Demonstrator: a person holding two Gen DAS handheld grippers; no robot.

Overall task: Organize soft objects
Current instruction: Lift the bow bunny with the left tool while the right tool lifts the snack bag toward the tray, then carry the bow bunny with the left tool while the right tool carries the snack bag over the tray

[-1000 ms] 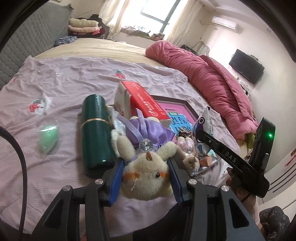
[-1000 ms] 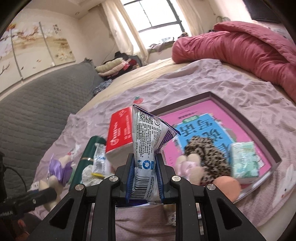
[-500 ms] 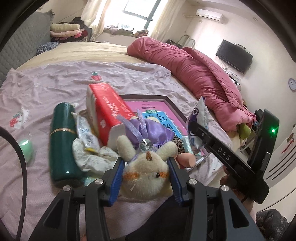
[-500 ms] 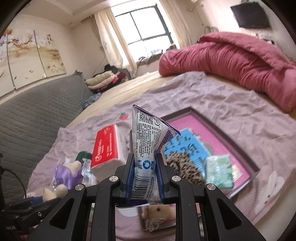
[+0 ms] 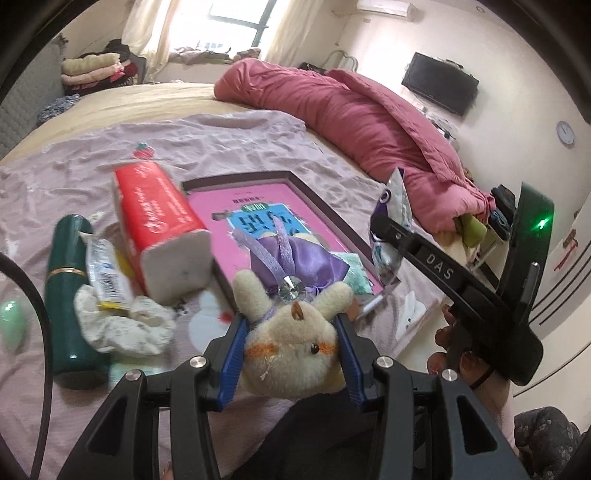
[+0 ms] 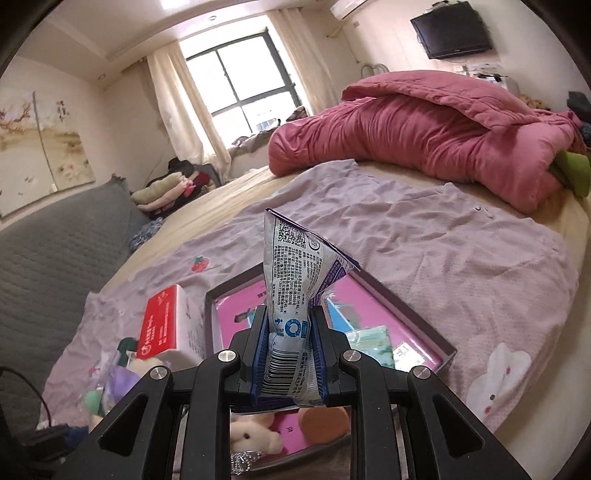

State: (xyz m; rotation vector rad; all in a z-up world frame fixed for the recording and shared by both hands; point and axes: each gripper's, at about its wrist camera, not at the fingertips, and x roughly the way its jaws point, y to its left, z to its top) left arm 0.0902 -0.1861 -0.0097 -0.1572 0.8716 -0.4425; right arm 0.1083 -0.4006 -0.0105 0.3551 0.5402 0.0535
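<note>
Daylit window [image 6: 242, 79], wall television [image 6: 452, 29], and grey headboard [image 6: 55, 243] surround the bed

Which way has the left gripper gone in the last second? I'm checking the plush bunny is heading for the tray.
Yes. The left gripper, shut on the plush bunny, has moved right, away from the green bottle, toward the pink tray.

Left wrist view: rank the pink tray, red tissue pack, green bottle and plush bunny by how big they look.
1. Pink tray
2. Red tissue pack, green bottle and plush bunny: look alike; the bunny, gripped nearest the camera, is probably smaller than it appears.
</note>
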